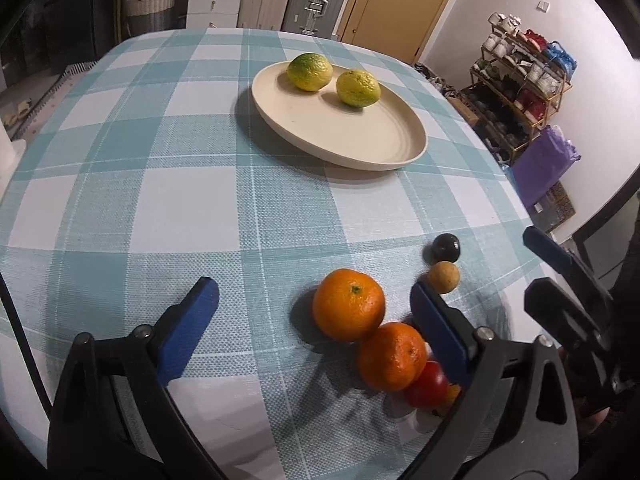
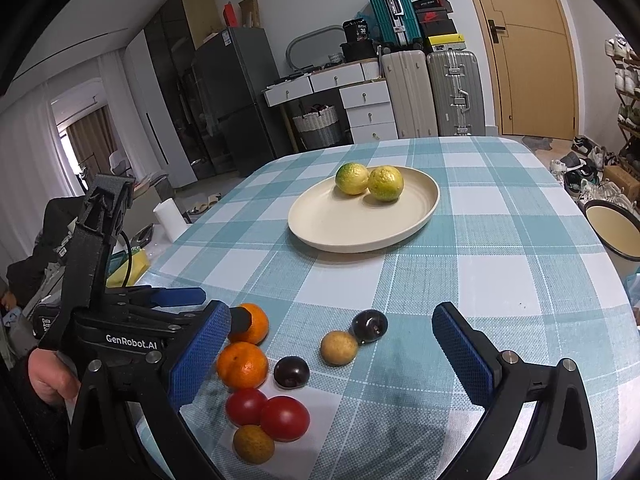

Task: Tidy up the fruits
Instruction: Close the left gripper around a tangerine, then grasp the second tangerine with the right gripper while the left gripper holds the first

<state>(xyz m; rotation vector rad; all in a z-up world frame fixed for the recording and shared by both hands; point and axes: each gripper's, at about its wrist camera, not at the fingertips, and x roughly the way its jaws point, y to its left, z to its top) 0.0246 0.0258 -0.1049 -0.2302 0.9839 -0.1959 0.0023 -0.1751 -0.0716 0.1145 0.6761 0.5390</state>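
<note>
Right wrist view shows both grippers spread wide, grasping nothing: the right gripper (image 2: 332, 344) over a brown fruit (image 2: 339, 347) and two dark plums (image 2: 291, 372), the left gripper (image 2: 216, 308) beside two oranges (image 2: 242, 364). Two tomatoes (image 2: 285, 418) lie nearer. Left wrist view hides most tomatoes behind its finger. Two green-yellow citrus (image 1: 310, 71) sit on the plate (image 1: 352, 136), well apart.

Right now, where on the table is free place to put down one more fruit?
The near half of the plate is bare, in front of the two green-yellow citrus. The tablecloth between the plate and the loose fruit is free too. It is crowded near the oranges and tomatoes.
</note>
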